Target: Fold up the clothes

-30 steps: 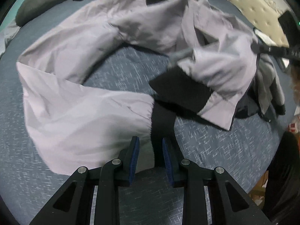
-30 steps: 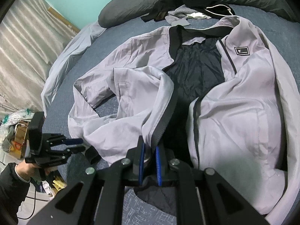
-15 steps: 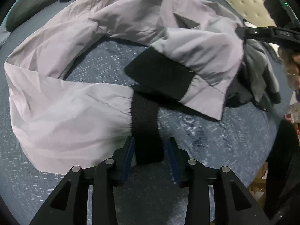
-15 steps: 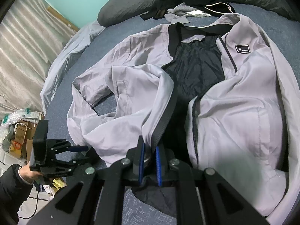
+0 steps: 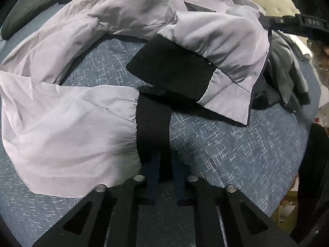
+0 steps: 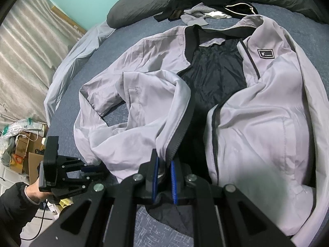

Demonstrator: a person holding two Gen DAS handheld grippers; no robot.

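Left wrist view: the grey jacket [image 5: 67, 123] is spread on the blue bedspread [image 5: 236, 150]. Its sleeve ends in a black cuff [image 5: 153, 127], and the left gripper [image 5: 165, 164] has just been closed on the near end of that cuff; the cuff is pinched between the blue pads. Beyond the cuff, the black hem band [image 5: 170, 70] of the jacket is seen, partly overlapping it. The right gripper [image 5: 287, 23] is seen at the upper right, beyond the jacket.

Right wrist view: the jacket [image 6: 267, 123] is laid open, front up, with its dark lining [image 6: 216, 76] exposed. The right gripper [image 6: 164, 177] is clamped narrowly on the lower front edge of the jacket beside the zip. The left gripper [image 6: 92, 167] is held by a hand [image 6: 35, 192] at the jacket's left sleeve end. Beyond the jacket's collar, a pile of clothes [image 6: 201, 0] and a dark pillow [image 6: 139, 8] are seen.
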